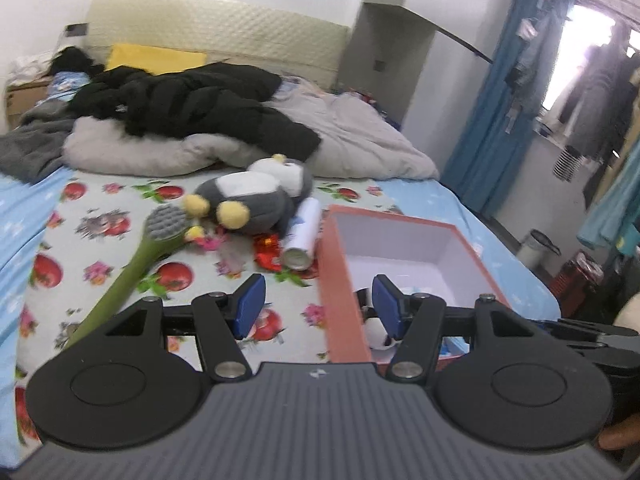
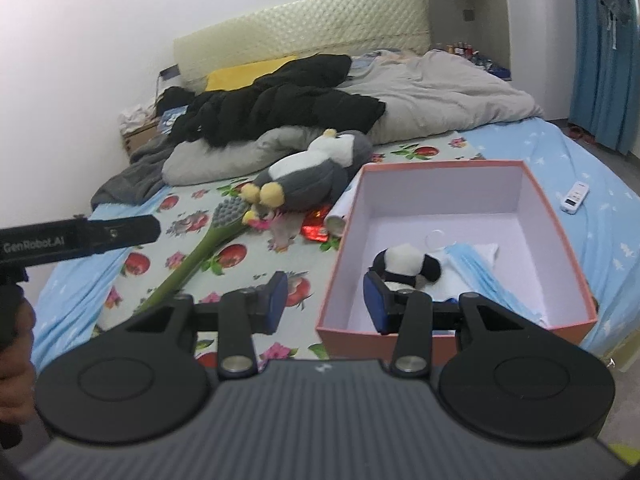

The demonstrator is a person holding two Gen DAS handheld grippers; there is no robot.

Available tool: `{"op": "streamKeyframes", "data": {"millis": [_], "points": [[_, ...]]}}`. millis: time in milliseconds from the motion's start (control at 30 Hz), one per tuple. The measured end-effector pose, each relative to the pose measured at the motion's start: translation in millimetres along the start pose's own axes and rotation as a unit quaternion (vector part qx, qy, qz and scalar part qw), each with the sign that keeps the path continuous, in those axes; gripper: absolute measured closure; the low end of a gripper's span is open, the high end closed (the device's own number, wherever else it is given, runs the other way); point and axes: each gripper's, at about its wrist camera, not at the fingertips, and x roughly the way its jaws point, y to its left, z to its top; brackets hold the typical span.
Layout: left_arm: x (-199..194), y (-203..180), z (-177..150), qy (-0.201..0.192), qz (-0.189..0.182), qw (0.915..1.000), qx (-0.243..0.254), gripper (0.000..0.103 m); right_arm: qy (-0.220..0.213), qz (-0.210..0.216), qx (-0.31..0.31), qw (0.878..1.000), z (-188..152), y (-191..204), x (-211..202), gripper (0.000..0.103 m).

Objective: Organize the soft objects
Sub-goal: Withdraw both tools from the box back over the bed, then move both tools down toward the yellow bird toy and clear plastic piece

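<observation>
I am holding both grippers over the foot of the bed [image 2: 560, 152]. The left gripper [image 1: 318, 304] is standing open with nothing between its blue pads, straddling the near left wall of the pink box [image 1: 340, 280]. The right gripper [image 2: 326, 300] is also standing open and empty, its right pad hanging over the box [image 2: 440, 338] rim.

Inside the box, a small panda plush [image 2: 404, 262] is lying near the front, and a blue face mask [image 2: 480, 266] is lying just beside it at three o'clock.

Out on the fruit-print sheet, the grey penguin plush [image 2: 312, 176] is lying at eleven o'clock from the box. A green long-handled brush [image 2: 208, 240] is lying at nine o'clock, its head touching the penguin's yellow feet. A white spray can [image 1: 302, 236] is lying just beside the box's left wall.
</observation>
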Motion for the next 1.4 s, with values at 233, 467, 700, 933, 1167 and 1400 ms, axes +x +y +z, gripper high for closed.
{"op": "streamKeyframes", "data": {"millis": [233,467,700,933,1167,1400], "points": [[-11.3,33.4,-24.3,-0.011,0.043,0.9984,-0.035,0.038,0.014,0.027,-0.009,0.999,-15.3,22.8,13.7,0.058],[-10.3,45.2,-55.0,0.004,0.06,0.9974,-0.04,0.038,0.033,0.041,-0.02,0.998,-33.3,46.8,26.8,0.058],[-0.6,60.5,-73.4,0.023,0.077,0.995,-0.059,0.038,0.046,0.038,-0.025,0.998,-39.9,56.2,43.3,0.058],[25.8,85.0,-62.0,0.033,0.085,0.9932,-0.073,0.038,0.053,0.04,-0.033,0.997,-27.8,67.8,76.2,0.058],[78.7,111.3,-37.4,0.045,0.088,0.9927,-0.069,0.038,0.066,0.035,-0.03,0.997,-11.9,72.5,126.5,0.059],[152.7,145.0,-16.1,0.058,0.088,0.9901,-0.092,0.038,0.091,0.03,-0.027,0.995,-2.5,70.6,189.3,0.059]]}}
